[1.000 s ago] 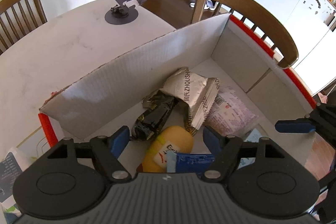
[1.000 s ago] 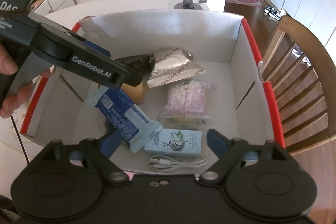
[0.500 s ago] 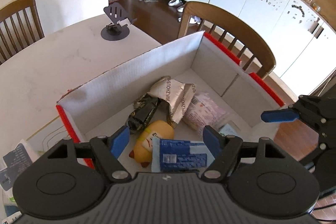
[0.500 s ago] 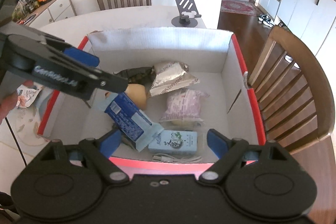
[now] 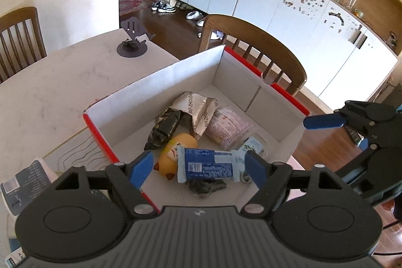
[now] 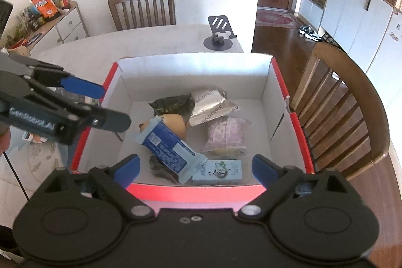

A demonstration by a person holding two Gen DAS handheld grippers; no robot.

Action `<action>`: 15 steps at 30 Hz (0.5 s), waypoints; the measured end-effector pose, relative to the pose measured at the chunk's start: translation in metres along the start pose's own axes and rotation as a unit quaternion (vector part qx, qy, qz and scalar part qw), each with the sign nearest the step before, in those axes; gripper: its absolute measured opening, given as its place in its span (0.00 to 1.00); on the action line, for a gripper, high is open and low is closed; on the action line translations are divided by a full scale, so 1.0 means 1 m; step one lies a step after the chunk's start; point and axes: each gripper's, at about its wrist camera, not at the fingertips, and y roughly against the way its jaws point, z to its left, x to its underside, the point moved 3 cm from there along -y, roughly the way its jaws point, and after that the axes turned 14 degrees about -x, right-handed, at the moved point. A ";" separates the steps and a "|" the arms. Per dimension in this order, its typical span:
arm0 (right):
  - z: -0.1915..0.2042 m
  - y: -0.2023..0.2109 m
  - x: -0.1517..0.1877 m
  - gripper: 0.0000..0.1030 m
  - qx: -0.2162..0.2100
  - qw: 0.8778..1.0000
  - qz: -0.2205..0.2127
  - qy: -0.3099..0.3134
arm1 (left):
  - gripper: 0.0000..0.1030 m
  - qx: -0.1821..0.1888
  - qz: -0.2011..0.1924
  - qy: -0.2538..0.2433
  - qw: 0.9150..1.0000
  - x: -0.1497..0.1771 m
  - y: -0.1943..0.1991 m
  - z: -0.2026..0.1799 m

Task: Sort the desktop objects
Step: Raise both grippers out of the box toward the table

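Left gripper [image 5: 199,168] and right gripper [image 6: 194,168] above red-rimmed white cardboard box [image 6: 266,97]; jaws of both opening, nothing grasped; blue-wrapped snack bar [image 5: 207,164] lying inside box.

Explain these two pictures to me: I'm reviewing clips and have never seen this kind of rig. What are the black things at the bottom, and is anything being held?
There is no robot here. A person holds a hand-held gripper in each hand, and each one carries a wide-angle camera looking along its two blue-tipped fingers. So the black shape at the bottom of each picture is that camera's own gripper: the left gripper in one view, the right gripper in the other. Each also shows at the edge of the other's view.

Both look down into a red-edged box on a pale table. Inside lie a blue packet, a yellow toy, a silver bag, a dark bag, a pink bag and a small light blue carton. A phone stand sits on the table beyond.

Nothing is held: both grippers' jaws are opening, with nothing between them.
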 end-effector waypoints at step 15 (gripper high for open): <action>0.031 0.005 0.002 0.94 0.021 0.999 -0.019 -0.023 | 0.95 0.015 -0.007 -0.001 1.000 0.034 0.026 0.029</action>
